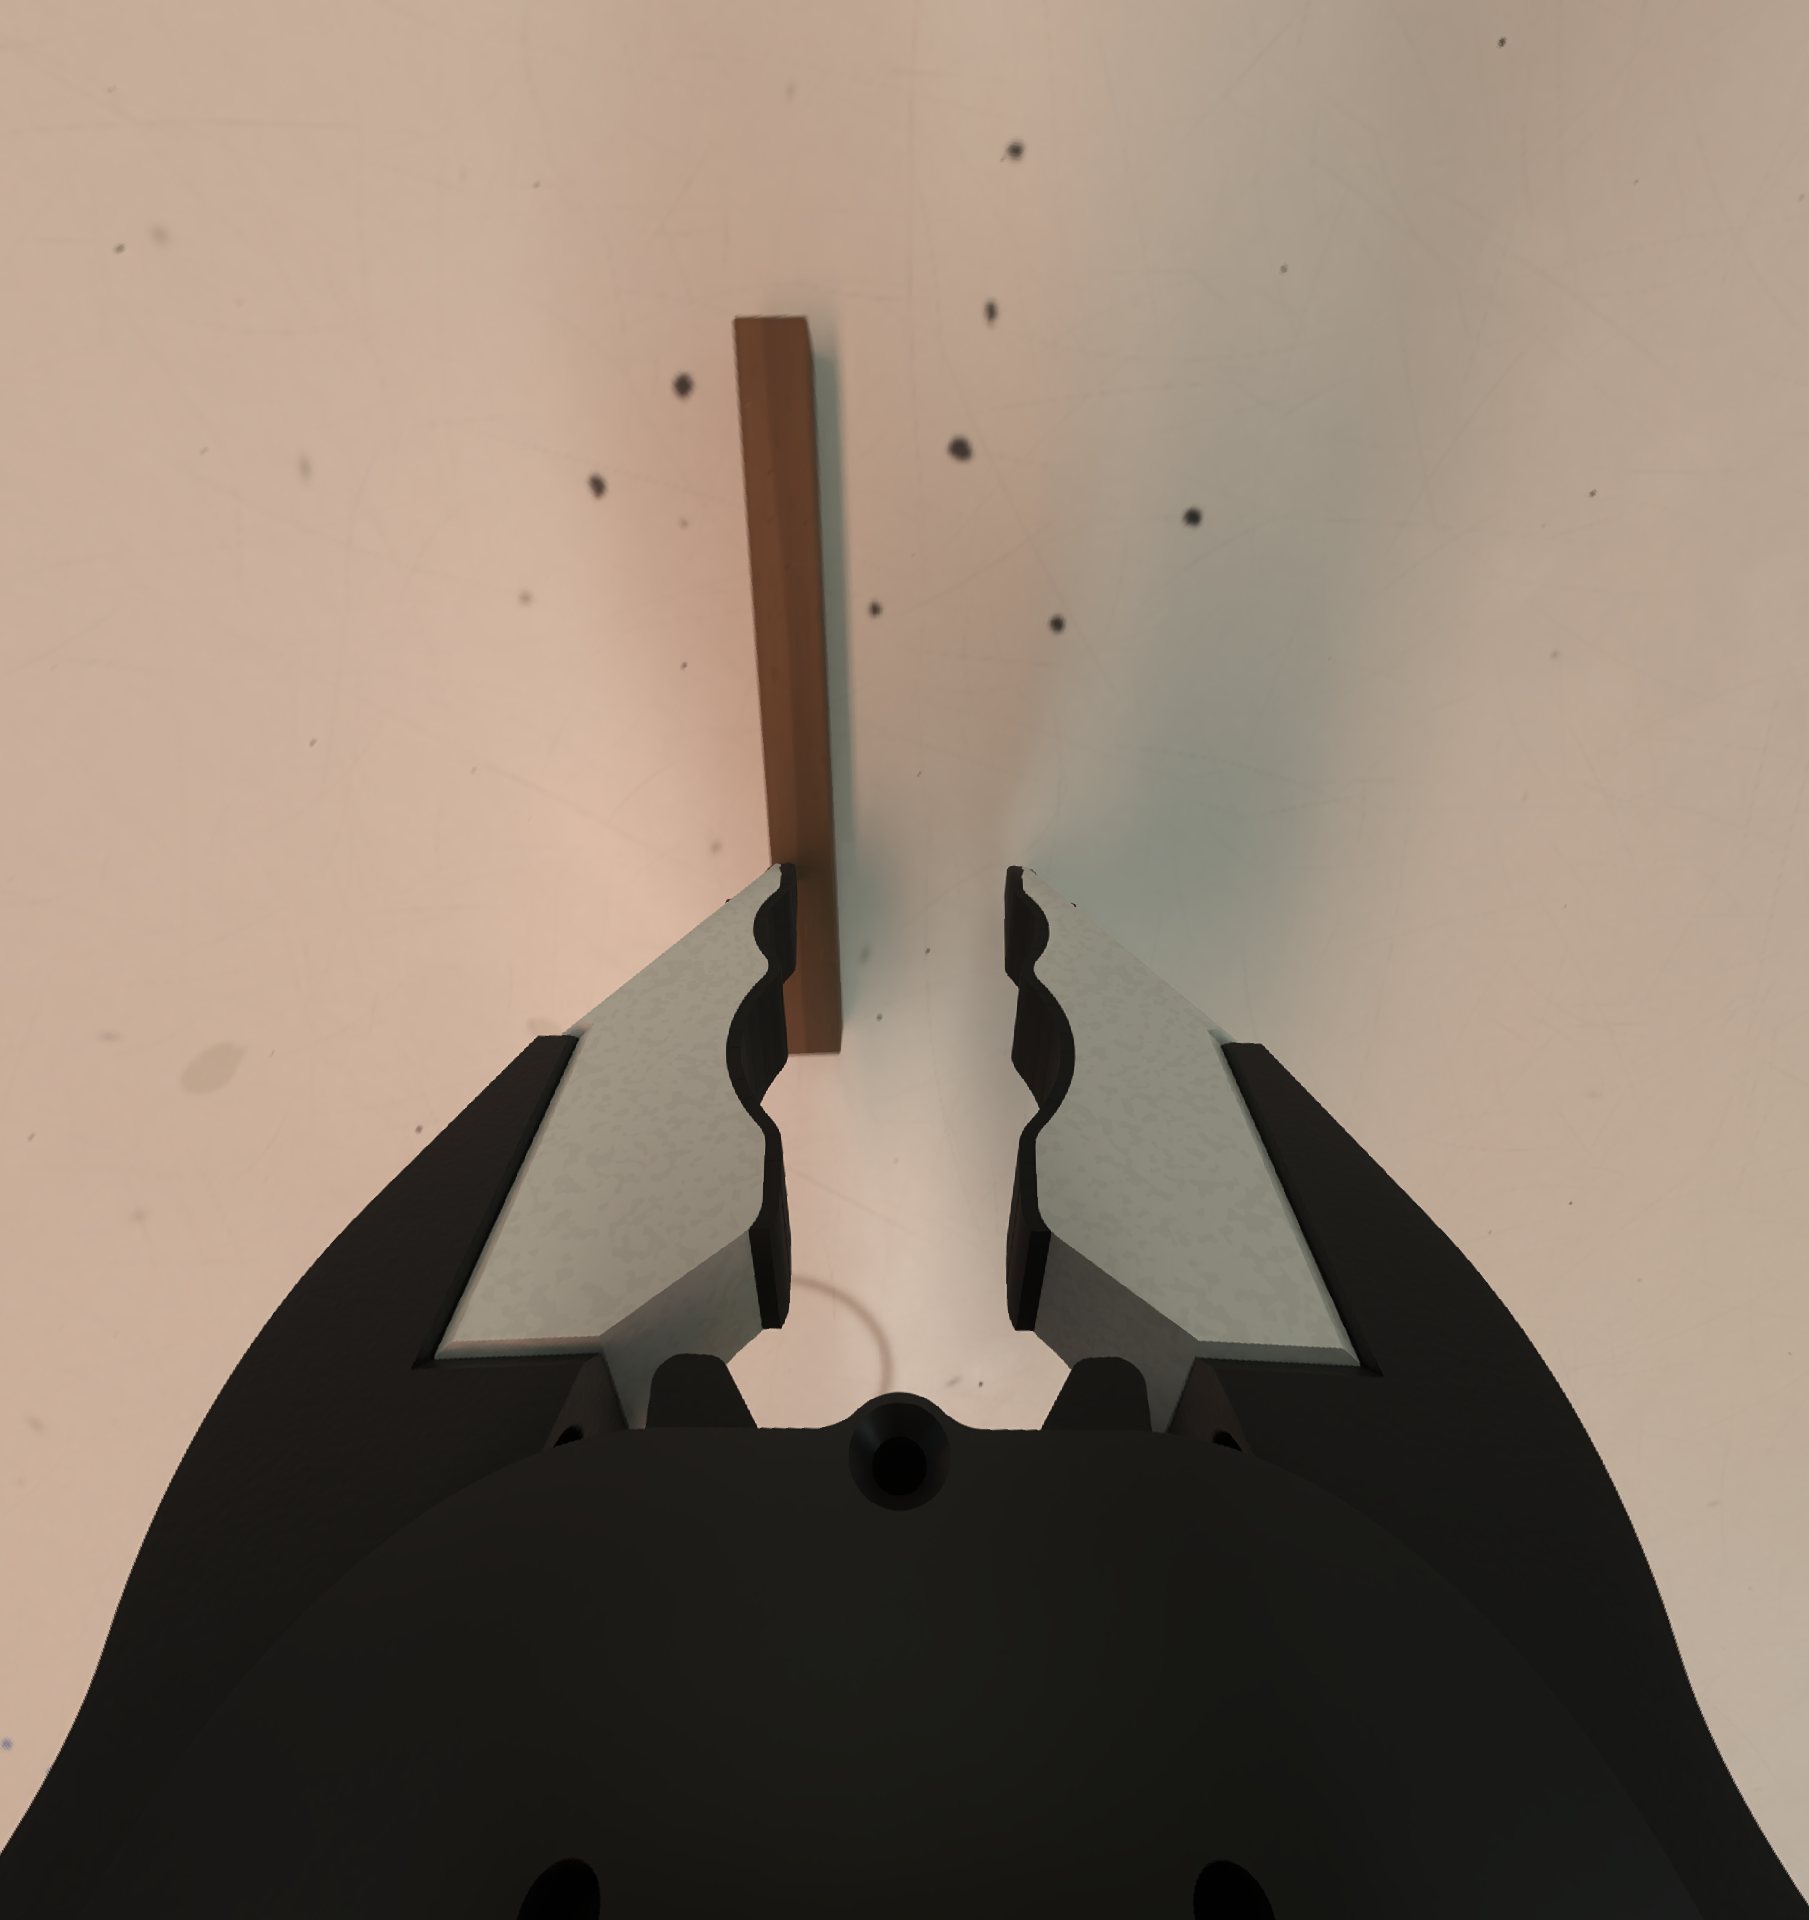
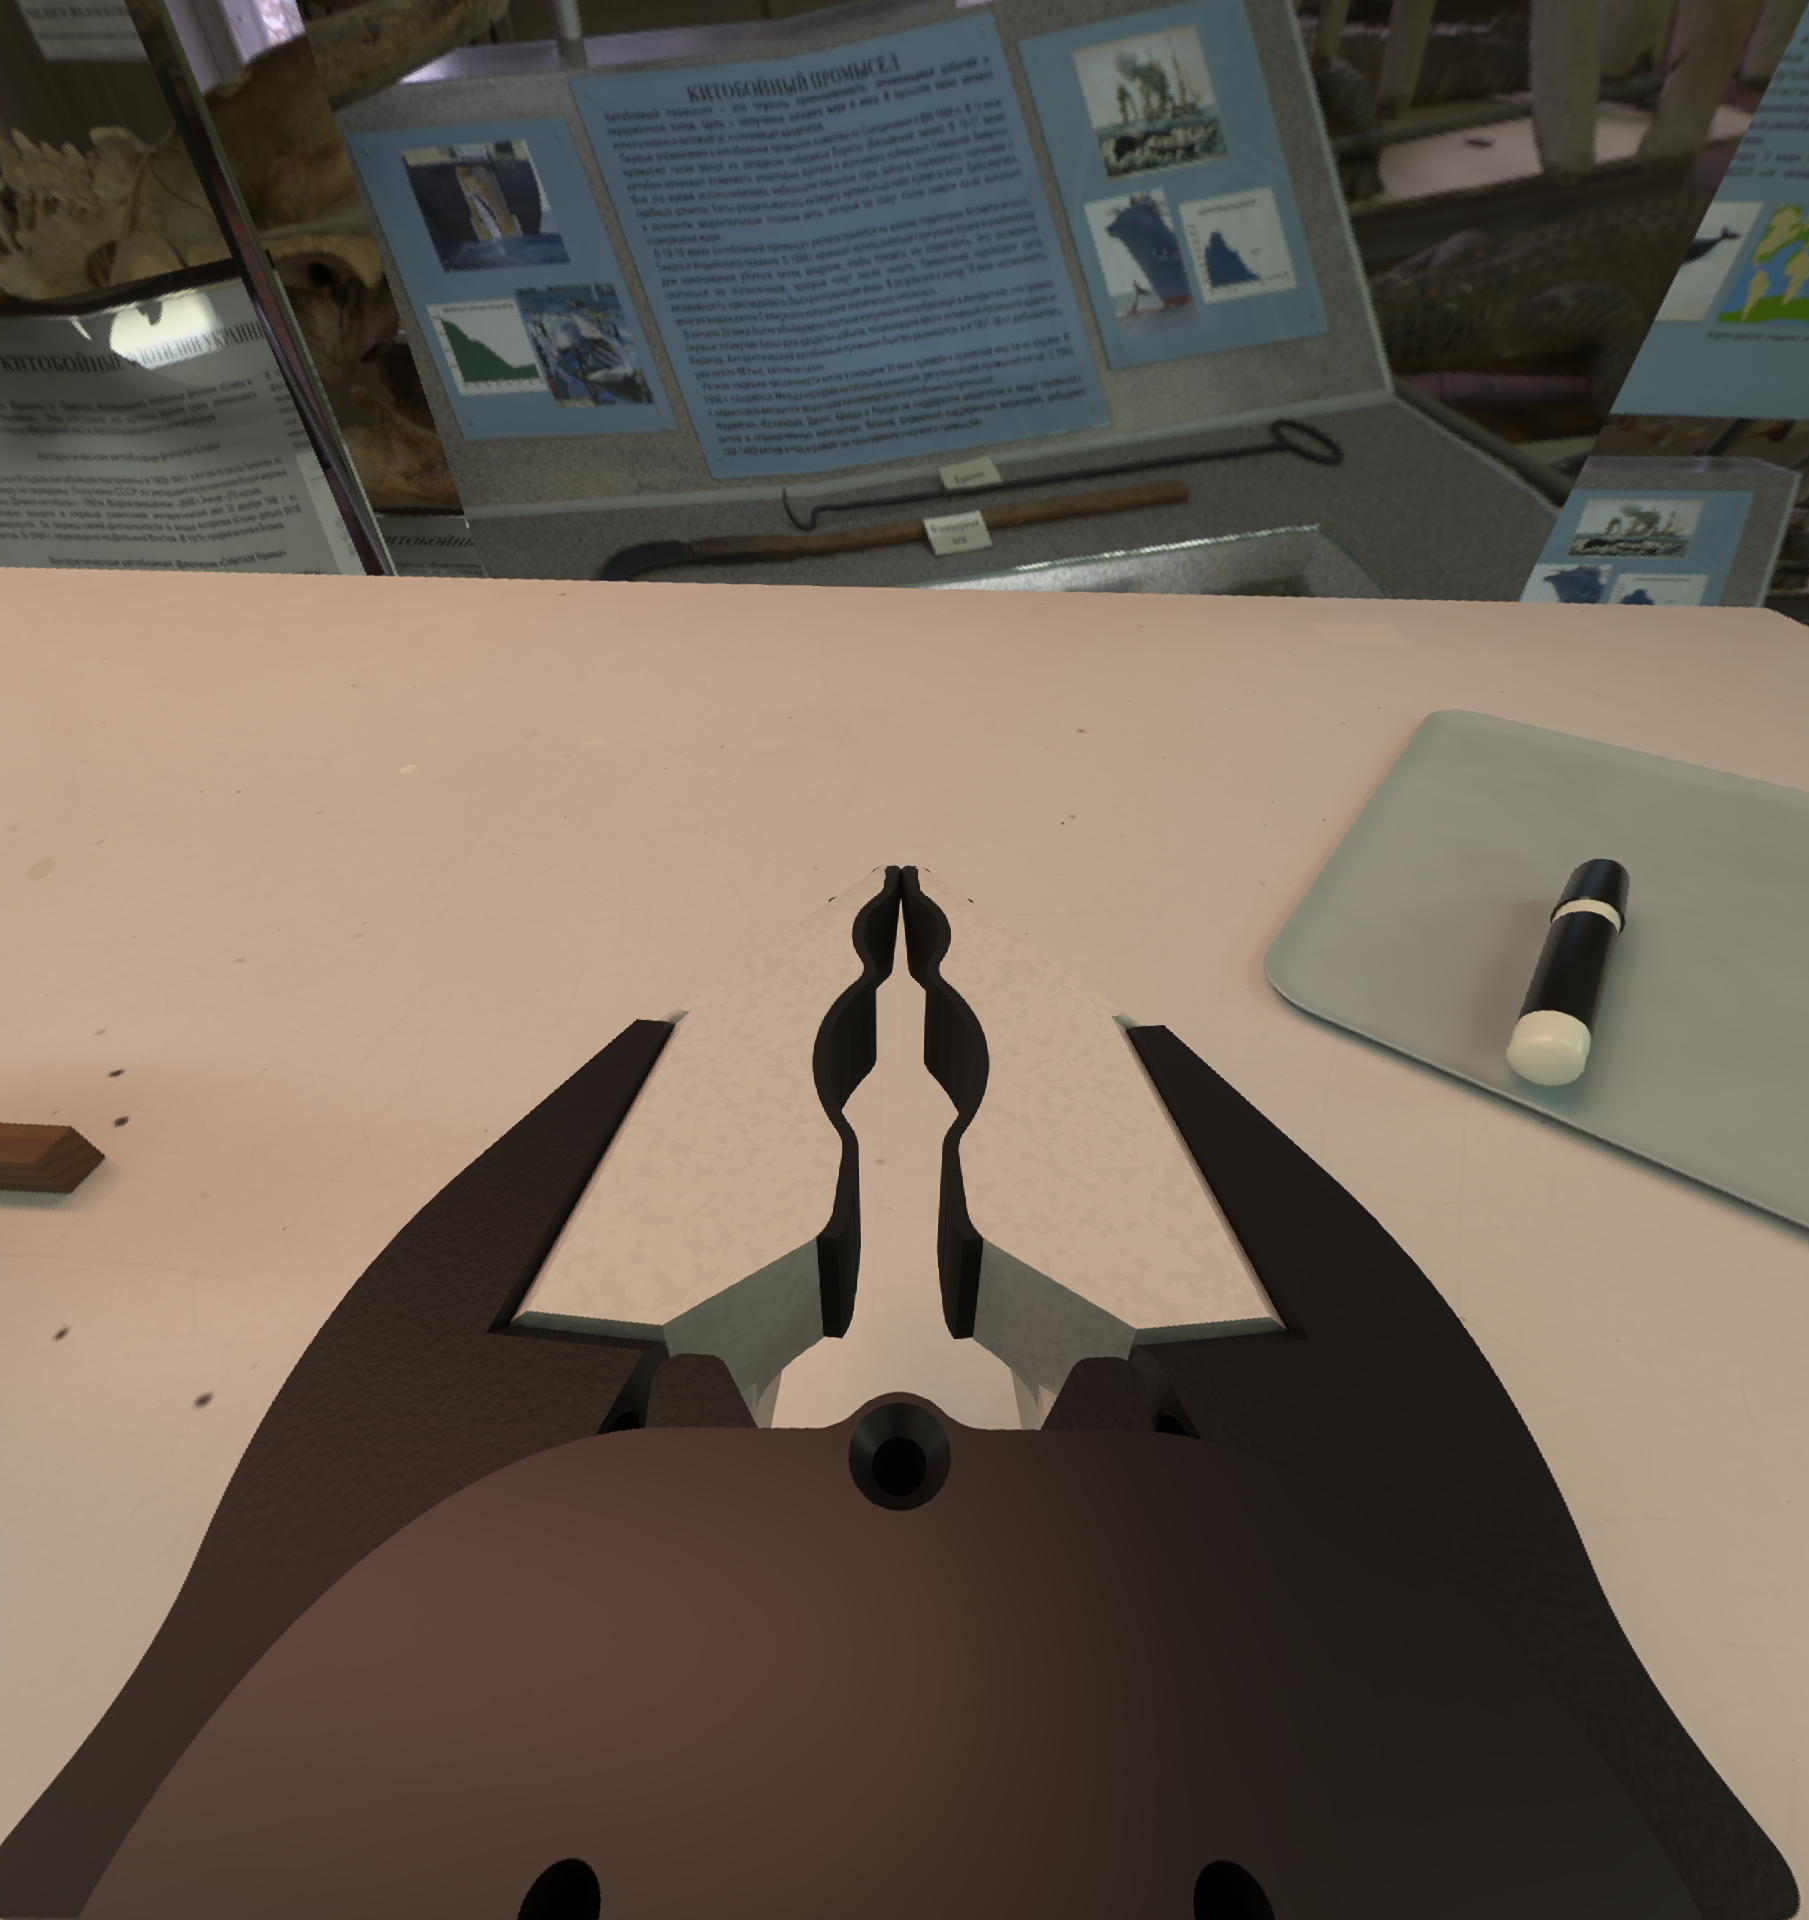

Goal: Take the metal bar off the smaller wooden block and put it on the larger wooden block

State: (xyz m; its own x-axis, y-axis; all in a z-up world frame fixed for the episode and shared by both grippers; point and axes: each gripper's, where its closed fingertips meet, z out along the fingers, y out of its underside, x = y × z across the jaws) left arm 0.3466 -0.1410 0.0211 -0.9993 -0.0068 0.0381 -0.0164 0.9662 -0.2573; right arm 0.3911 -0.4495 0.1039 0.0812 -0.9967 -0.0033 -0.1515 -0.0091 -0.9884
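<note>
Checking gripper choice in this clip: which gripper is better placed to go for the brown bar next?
Left. The left gripper is open, pointing down at the table with the brown bar just beyond its left finger. The right gripper is shut and aimed at bare table, the bar's end off to its left.

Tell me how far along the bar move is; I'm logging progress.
Done: nothing visible; no metal bar shows in either view, and the brown wooden block lies bare. In hand: nothing; the left claw is open and empty by the block's near end, and the right claw is shut and empty. Left: finding, grasping and placing the bar.
</note>
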